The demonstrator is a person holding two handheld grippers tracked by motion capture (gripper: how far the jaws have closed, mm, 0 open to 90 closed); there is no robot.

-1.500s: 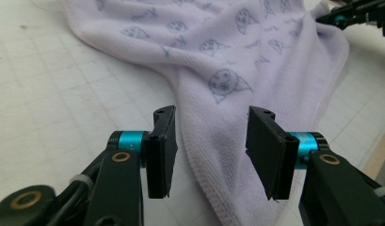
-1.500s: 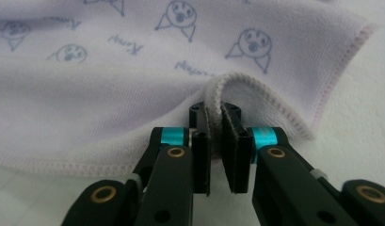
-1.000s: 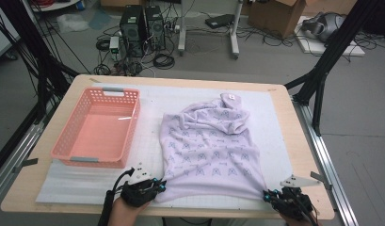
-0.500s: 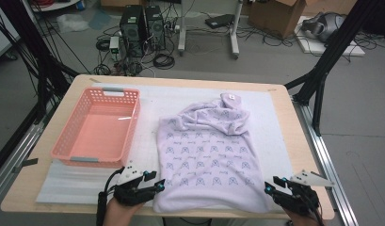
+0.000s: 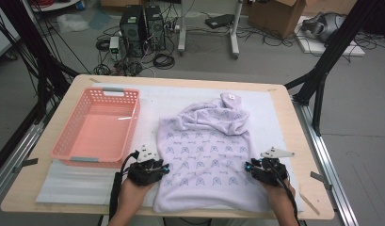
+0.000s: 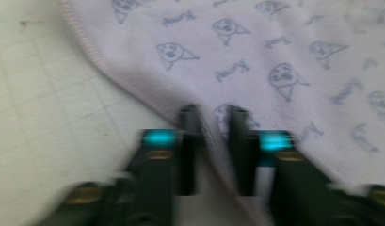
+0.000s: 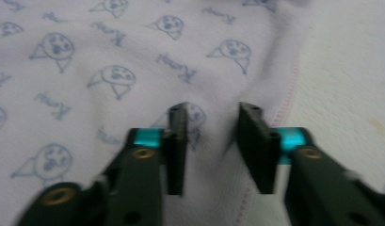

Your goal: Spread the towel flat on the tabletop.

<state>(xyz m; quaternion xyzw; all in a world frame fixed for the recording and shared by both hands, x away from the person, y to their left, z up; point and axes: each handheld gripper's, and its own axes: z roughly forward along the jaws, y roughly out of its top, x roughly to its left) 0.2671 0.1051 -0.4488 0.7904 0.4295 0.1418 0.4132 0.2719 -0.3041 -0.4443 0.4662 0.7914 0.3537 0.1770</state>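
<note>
Lilac printed towel spread on white-padded surface beside pink basket; left gripper fingers straddling its hem, slightly apart; right gripper fingers apart over its edge.

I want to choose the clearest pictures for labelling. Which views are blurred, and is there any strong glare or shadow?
High view: fairly sharp, even light, no strong glare on the blanket or the pink basket. Left gripper view: clear motion blur on the jaws and the blanket's edge. Right gripper view: softer, with the print slightly smeared; no hard shadows.
</note>
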